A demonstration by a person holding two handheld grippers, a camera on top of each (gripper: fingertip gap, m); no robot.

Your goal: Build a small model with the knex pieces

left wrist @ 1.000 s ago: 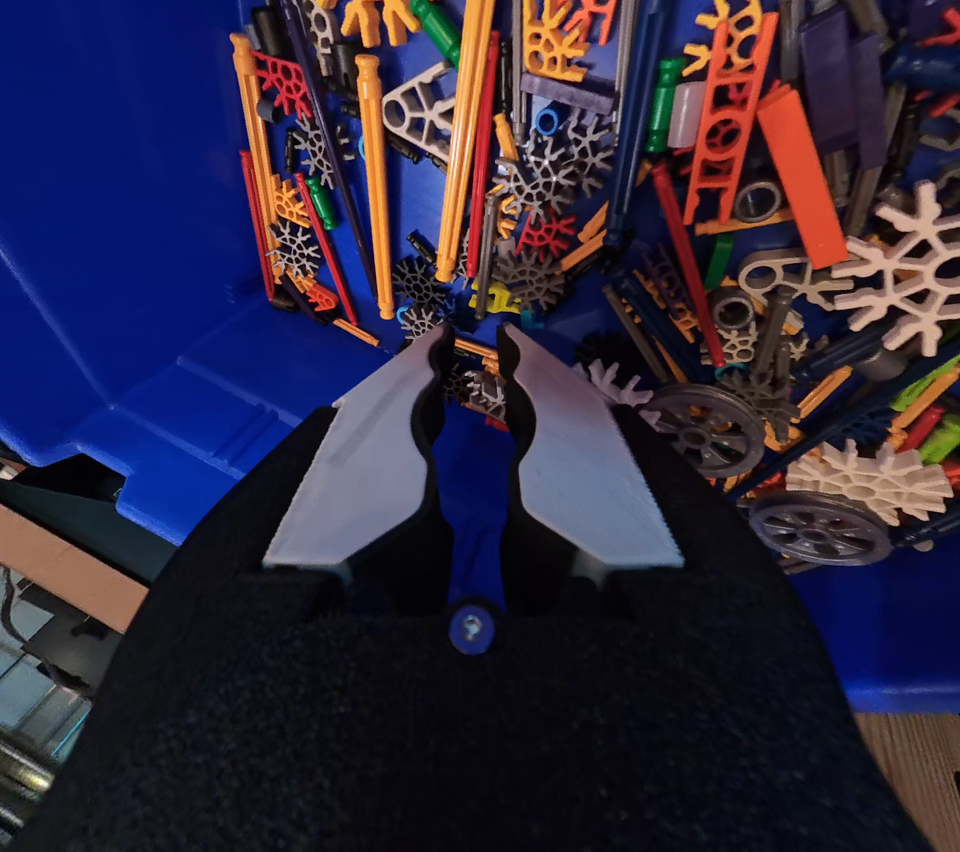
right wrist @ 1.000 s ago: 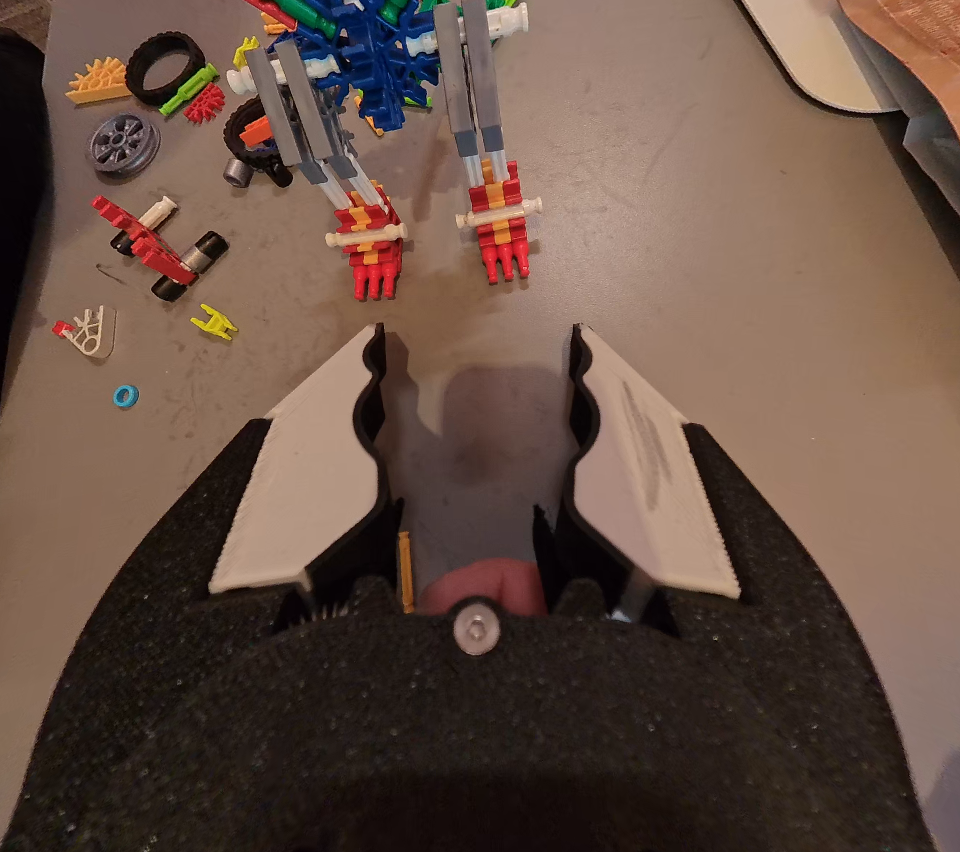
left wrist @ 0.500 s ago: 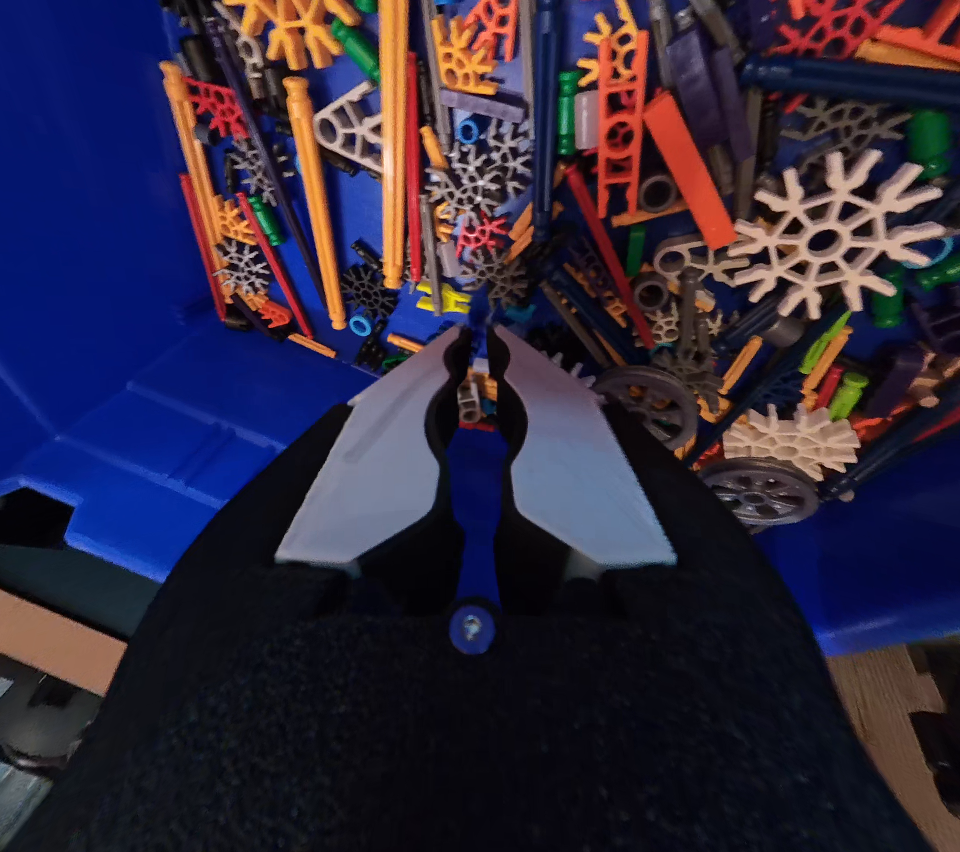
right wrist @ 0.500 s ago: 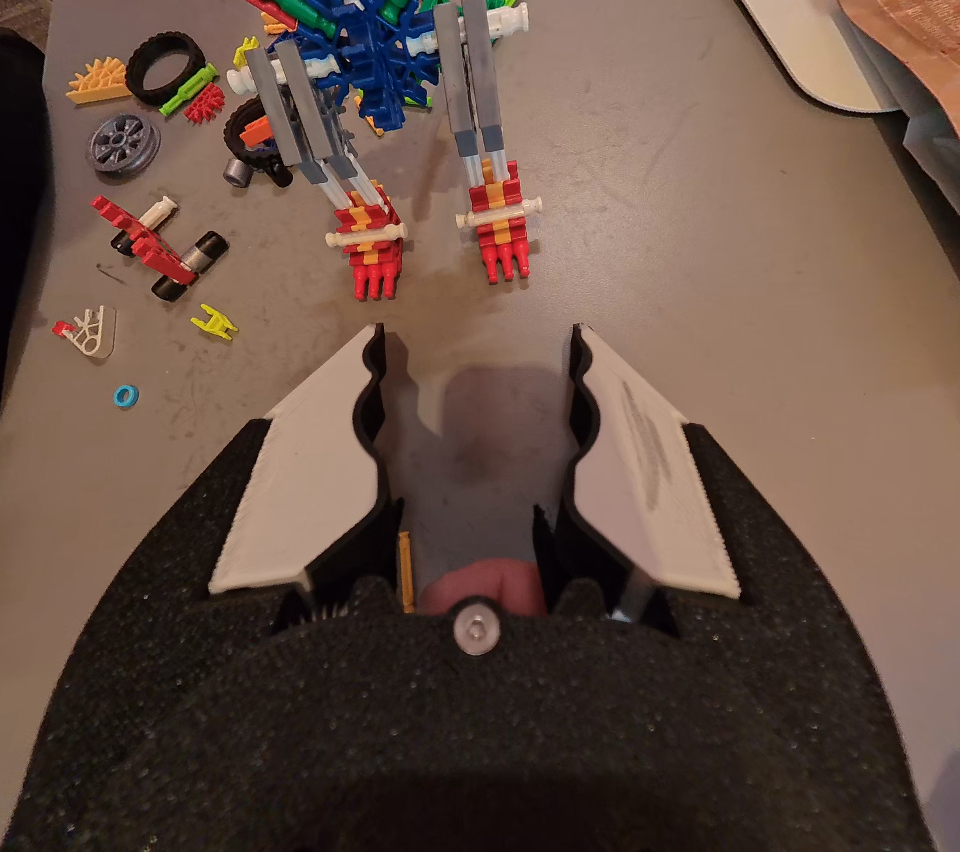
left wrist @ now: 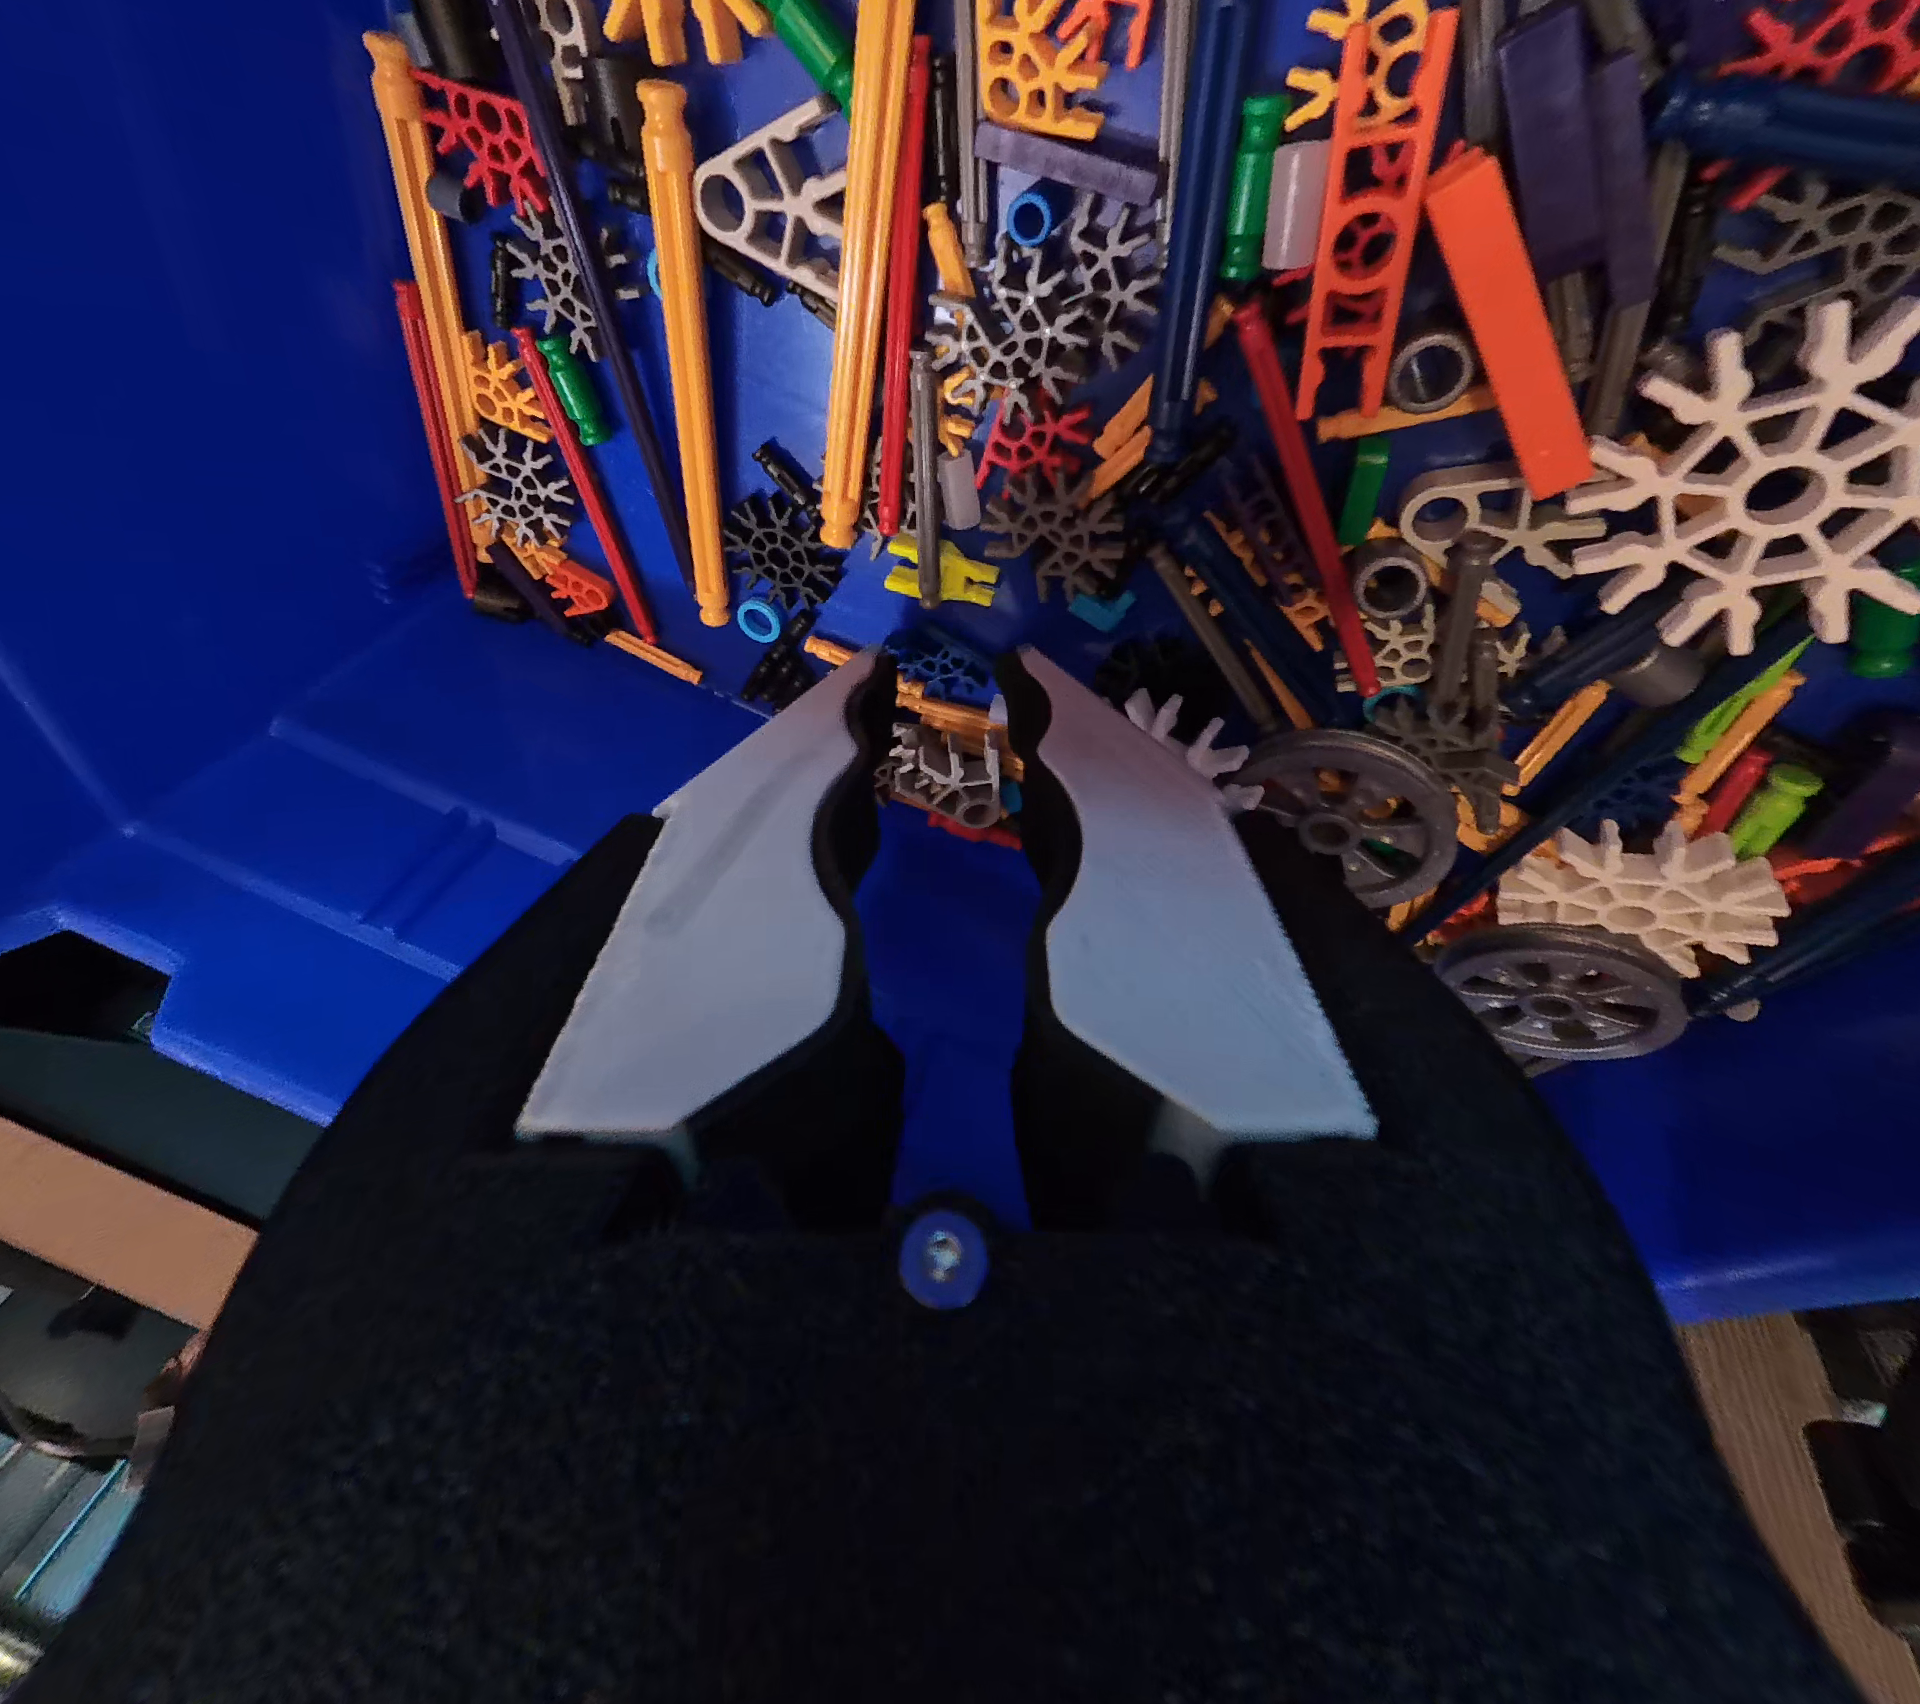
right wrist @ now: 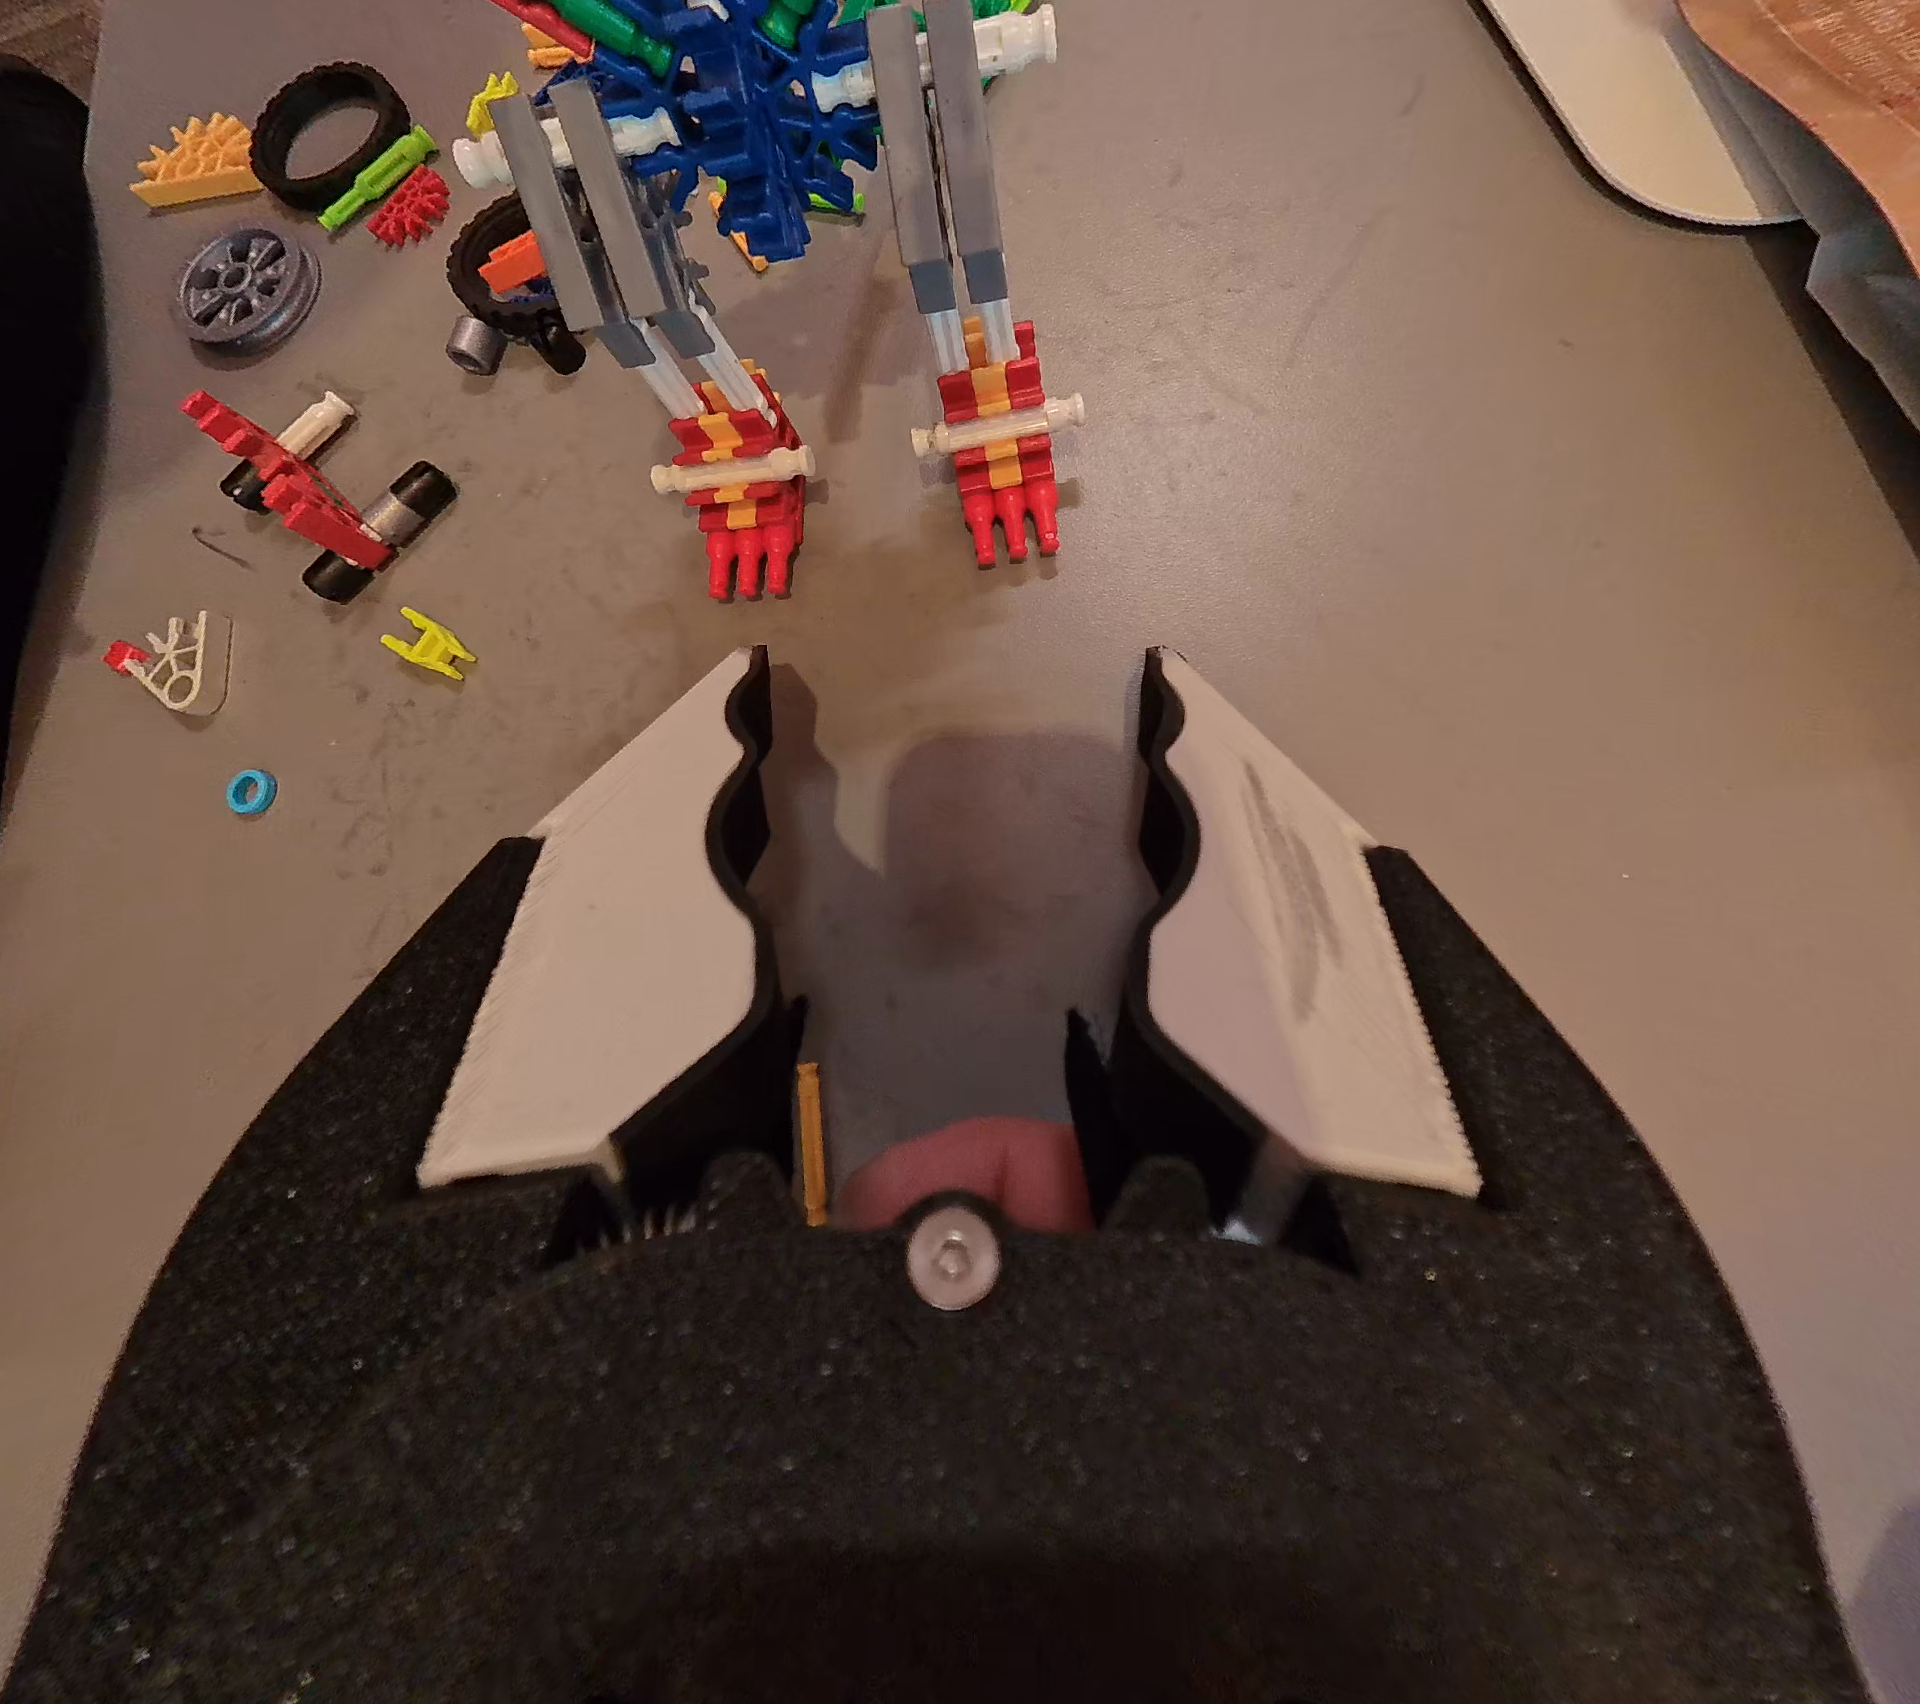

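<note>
Bin parts fill left view; right shows model on table.

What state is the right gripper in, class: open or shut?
Open. In the right wrist view the right gripper has its jaws set wide apart with bare grey table showing between them, and nothing is held.

place: hobby/work desk (home or lab, can't tell)
bin: blue tub full of toy rods and connectors
desk: grey top, half-built model, loose wheels
</note>
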